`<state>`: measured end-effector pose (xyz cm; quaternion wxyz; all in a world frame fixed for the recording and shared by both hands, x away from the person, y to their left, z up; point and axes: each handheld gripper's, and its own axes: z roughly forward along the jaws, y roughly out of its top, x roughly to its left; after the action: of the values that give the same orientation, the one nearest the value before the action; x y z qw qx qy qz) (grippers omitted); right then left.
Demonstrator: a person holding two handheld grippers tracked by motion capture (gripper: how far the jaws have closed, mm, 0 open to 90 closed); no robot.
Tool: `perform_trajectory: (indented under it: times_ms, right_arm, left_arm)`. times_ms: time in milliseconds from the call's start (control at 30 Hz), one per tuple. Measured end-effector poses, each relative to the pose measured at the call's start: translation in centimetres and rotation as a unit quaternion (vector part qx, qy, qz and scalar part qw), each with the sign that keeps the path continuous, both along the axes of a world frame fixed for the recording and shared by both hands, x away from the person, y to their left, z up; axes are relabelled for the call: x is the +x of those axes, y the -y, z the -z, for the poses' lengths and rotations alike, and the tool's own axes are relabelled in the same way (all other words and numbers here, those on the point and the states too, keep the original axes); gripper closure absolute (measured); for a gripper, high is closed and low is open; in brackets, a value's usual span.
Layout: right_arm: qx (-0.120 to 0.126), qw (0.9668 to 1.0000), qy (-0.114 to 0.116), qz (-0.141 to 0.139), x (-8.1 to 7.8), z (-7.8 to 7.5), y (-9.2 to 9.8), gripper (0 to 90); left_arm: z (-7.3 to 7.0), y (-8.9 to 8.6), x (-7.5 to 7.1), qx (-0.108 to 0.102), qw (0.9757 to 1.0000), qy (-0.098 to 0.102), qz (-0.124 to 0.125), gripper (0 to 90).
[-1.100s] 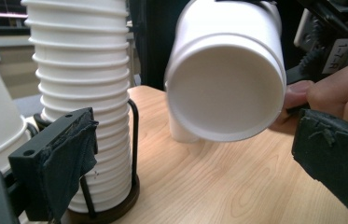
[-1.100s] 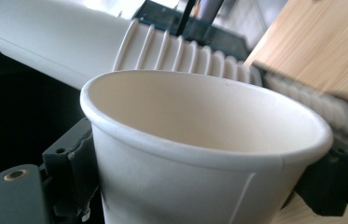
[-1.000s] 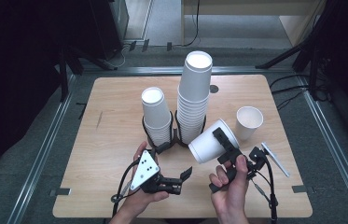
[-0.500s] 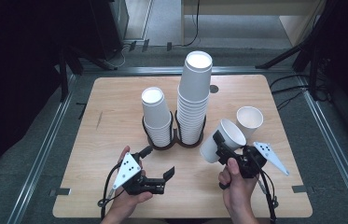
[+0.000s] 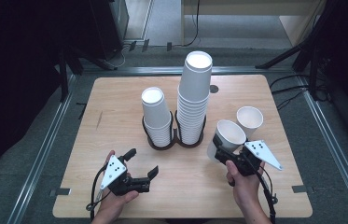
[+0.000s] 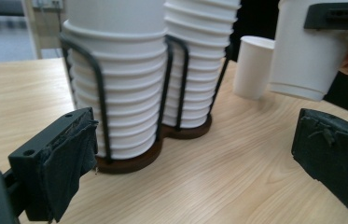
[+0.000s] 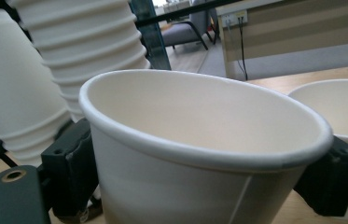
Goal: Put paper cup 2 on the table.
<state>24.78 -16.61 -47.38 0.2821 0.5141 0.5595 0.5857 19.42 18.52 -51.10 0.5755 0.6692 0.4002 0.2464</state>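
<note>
Two stacks of white paper cups stand in a black wire holder [image 5: 162,142] at mid-table: a short stack [image 5: 155,114] and a tall stack [image 5: 195,93]. My right gripper [image 5: 224,148] is shut on a single white cup [image 5: 227,135], mouth up and slightly tilted, a little above the table right of the holder. In the right gripper view, that cup [image 7: 199,140] sits between the jaws. A loose cup [image 5: 249,120] stands upright just behind it. My left gripper [image 5: 142,162] is open and empty near the front edge, facing the holder [image 6: 129,161].
The wooden table [image 5: 115,102] has bare surface left of the holder and along the front. A small dark hole [image 5: 214,88] sits behind the tall stack. Metal rails and cables run around the table on the floor.
The right gripper has swung the held cup from lying sideways to mouth up and shifted right, beside the loose cup. The left gripper has drawn back to the left along the front edge, still open.
</note>
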Motion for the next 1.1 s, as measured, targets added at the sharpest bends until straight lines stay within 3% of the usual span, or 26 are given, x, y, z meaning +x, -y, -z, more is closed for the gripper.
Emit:
perform_trajectory:
  times_ms: [233,333,400,533,733,767,967,1100]
  right_arm:
    - [-0.032,0.9995,-0.001,0.006,0.9,1.5,1.2,13.8]
    - [-0.042,0.9988,0.023,-0.008,1.1,2.0,1.3,13.7]
    - [-0.063,0.9973,0.036,-0.009,1.4,2.6,1.1,13.5]
    - [-0.104,0.9918,0.075,-0.004,1.8,3.6,0.5,13.5]
    - [-0.146,0.9832,0.107,-0.022,2.3,5.0,-0.1,13.4]
    - [-0.155,0.9818,0.107,-0.025,2.3,5.2,-0.1,13.4]
    - [-0.169,0.9805,0.093,-0.037,2.6,6.3,0.2,12.9]
    - [-0.174,0.9787,0.096,-0.052,2.6,6.8,0.4,12.8]
  left_arm:
    - [1.3,-1.5,0.5,-0.001,0.9994,-0.022,-0.026,0.5]
    - [1.9,-2.2,0.7,0.004,0.9987,-0.031,-0.041,0.5]
    - [2.2,-2.6,0.8,0.01,0.9982,-0.034,-0.048,0.5]
    - [2.5,-3.2,0.9,0.01,0.9974,-0.041,-0.059,0.5]
    - [3.1,-4.3,1.3,0.012,0.9953,-0.056,-0.078,0.5]
    - [3.1,-4.5,1.3,0.012,0.9952,-0.057,-0.078,0.5]
    - [3.3,-5.2,1.4,0.016,0.9939,-0.06,-0.091,0.5]
    - [3.5,-5.8,1.5,0.017,0.9926,-0.065,-0.101,0.5]
